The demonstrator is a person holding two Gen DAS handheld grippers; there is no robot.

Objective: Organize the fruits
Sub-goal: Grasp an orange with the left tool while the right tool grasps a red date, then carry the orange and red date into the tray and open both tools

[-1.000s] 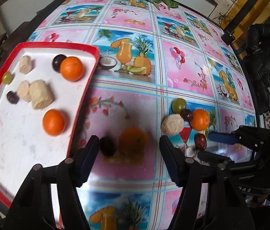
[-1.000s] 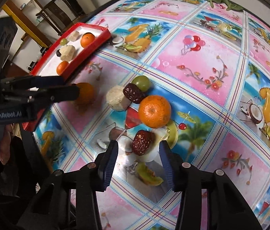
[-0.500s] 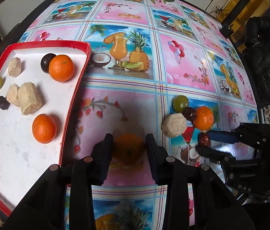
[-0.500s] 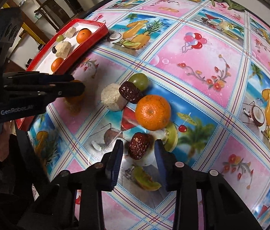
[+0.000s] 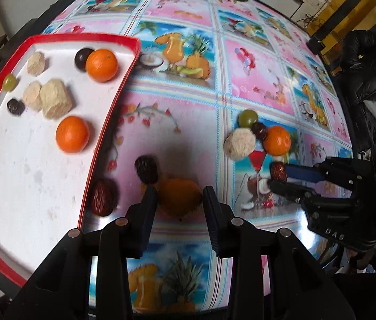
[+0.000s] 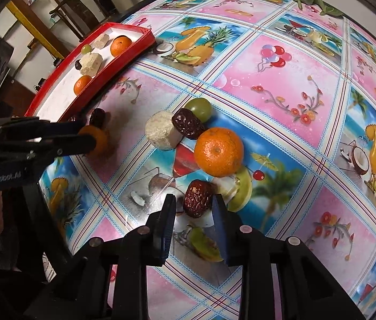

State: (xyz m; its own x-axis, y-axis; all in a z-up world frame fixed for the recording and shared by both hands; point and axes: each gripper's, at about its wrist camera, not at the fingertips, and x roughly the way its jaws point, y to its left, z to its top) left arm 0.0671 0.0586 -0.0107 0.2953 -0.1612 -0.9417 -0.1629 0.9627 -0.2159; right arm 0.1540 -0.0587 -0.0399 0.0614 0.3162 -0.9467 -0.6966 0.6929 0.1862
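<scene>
change: our left tongs have closed in from wide to clenched round the orange w/in the last sec; a 2nd date now shows by the tray edge. Right tongs have also narrowed, onto the red date.
bench: we see a glossy oilcloth bench, pink & blue fruit-drink squares, curved by the lens; reflective, so fruit may slide a bit, we judge.
room: dark jacket at the right of the left view, chair & yellow frame at top left of the right view.
tray: red-rimmed white tray lies left of our left tongs, near; already holds 2 oranges, pale chunks, a grape, dark fruit. Plenty of bare floor at the near end.
key relation: orange sits btwn the left pads, on the bench; tray is to its left, so the carry goes left over the rim. Left hand is the nearer to the tray.
orange: round, no long axis; grip looks centred.
red date: long axis runs roughly along the tongs' line, away from us; pads close at both flanks, gripped we judge; contact hard to confirm. On the bench, just below the loose orange.
loose dates: two btwn tray edge and left tongs; could get nudged.
</scene>
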